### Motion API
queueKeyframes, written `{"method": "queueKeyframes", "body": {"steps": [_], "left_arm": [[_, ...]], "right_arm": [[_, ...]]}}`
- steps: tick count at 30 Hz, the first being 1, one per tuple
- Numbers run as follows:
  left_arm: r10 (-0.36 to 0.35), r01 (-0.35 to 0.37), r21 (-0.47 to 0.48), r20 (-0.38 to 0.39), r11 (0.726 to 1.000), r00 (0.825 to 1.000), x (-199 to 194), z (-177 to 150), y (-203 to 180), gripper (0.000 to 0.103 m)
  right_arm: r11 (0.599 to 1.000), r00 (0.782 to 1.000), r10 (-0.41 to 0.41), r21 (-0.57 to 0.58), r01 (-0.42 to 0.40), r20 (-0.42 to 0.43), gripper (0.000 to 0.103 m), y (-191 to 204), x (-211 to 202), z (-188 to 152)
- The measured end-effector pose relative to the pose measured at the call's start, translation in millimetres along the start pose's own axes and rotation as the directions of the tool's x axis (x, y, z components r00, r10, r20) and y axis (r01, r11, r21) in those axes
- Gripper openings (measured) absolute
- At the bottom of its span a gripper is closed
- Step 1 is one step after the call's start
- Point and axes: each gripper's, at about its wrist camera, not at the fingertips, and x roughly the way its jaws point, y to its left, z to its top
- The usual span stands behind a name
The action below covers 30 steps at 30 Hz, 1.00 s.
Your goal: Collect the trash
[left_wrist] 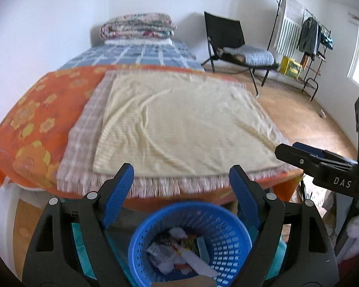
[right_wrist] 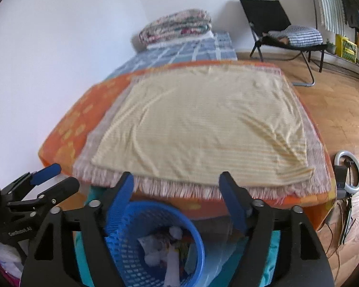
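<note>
Left tool (left_wrist: 180,177) and right tool (right_wrist: 176,184) both spread, empty, above the blue basket (left_wrist: 229,236) of trash (left_wrist: 174,251). Left view reads "DAS"; right view reads "GenRobot.AI", with a ring light (right_wrist: 356,167) at 3 o'clock.

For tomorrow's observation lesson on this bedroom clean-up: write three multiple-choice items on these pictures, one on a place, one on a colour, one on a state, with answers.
1. Where does the trash basket stand?
A. on the bed
B. on the floor at the foot of the bed
C. on the chair

2. What colour is the basket?
A. blue
B. red
C. white

3. How does the left gripper stand?
A. shut on paper
B. shut on the basket rim
C. open, holding nothing

Answers:
1 B, it sits below the fringed blanket edge.
2 A, its mesh wall is blue.
3 C, its fingers are spread with nothing between the pads.
</note>
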Motion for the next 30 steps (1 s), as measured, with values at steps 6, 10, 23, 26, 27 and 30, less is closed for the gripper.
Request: {"method": "queueKeyframes", "body": {"steps": [6, 10, 23, 26, 27, 30], "left_arm": [[0.009, -0.007, -0.023, 0.085, 1.0, 0.996, -16, 19, 1, 0.098], [0.027, -0.025, -0.018, 0.112, 1.0, 0.993, -23, 31, 0, 0.099], [0.069, -0.064, -0.042, 0.127, 0.997, 0.989, -32, 38, -2, 0.102], [0.071, -0.066, -0.048, 0.126, 0.997, 0.989, -33, 37, -1, 0.102], [0.071, -0.066, -0.048, 0.126, 0.997, 0.989, -33, 37, -1, 0.102], [0.074, -0.068, -0.048, 0.126, 0.997, 0.989, -32, 37, -1, 0.102]], "right_arm": [[1.0, 0.998, 0.011, 0.014, -0.012, 0.067, 0.076, -3, -12, 12], [1.0, 0.995, 0.008, -0.004, -0.008, 0.098, 0.076, -2, -18, 16], [1.0, 0.982, -0.001, -0.024, 0.005, 0.187, 0.081, 2, -34, 19], [1.0, 0.983, 0.015, -0.013, -0.013, 0.183, 0.081, 0, -34, 20], [1.0, 0.983, 0.017, -0.01, -0.016, 0.181, 0.081, -1, -34, 20], [1.0, 0.984, 0.013, -0.011, -0.012, 0.179, 0.081, -1, -33, 20]]}}
